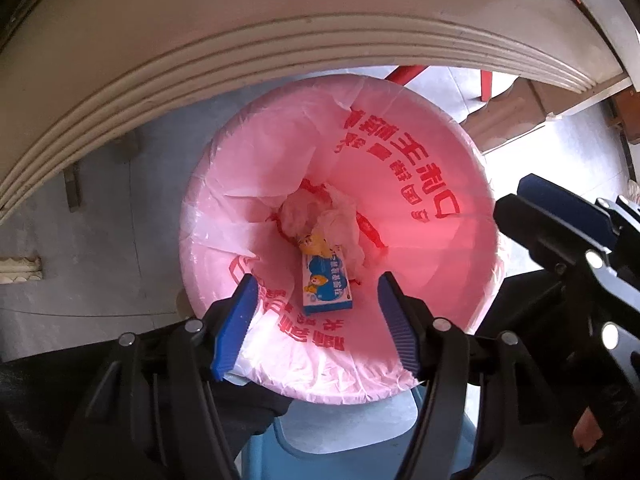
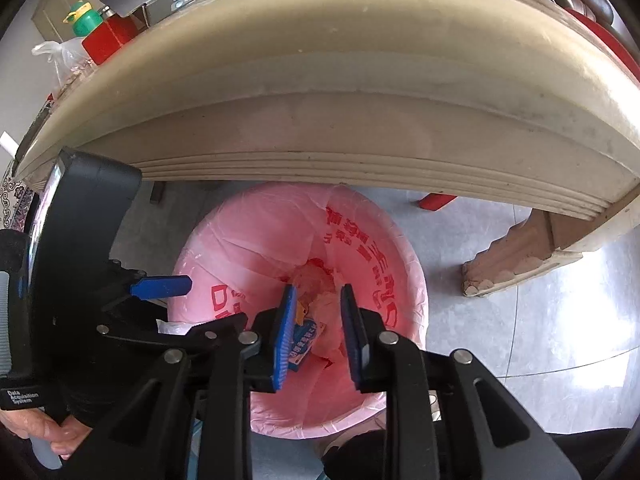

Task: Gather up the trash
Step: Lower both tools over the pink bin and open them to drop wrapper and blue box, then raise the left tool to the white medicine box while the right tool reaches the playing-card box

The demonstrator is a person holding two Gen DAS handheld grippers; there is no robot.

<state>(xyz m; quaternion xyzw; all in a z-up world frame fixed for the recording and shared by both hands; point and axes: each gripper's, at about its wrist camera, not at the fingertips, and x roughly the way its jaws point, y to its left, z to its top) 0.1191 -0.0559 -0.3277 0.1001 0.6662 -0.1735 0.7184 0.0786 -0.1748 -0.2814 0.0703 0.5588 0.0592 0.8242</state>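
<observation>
A trash bin lined with a pink bag [image 1: 420, 184] printed with red characters stands on the floor below a table edge. It also shows in the right wrist view [image 2: 248, 240]. At its bottom lie a small blue and white box [image 1: 326, 286] and crumpled white paper [image 1: 336, 220]; the box also shows in the right wrist view [image 2: 306, 340]. My left gripper [image 1: 316, 320] is open and empty above the bin's near rim. My right gripper [image 2: 318, 334] is open and empty above the bin, and shows at the right of the left wrist view [image 1: 560, 220].
A cream table edge [image 2: 360, 120] overhangs the bin's far side. On the table stand a green bottle [image 2: 82, 18], a red box [image 2: 108, 40] and a plastic bag [image 2: 60, 56]. A carved table leg [image 2: 516, 256] stands to the right on the grey tiled floor.
</observation>
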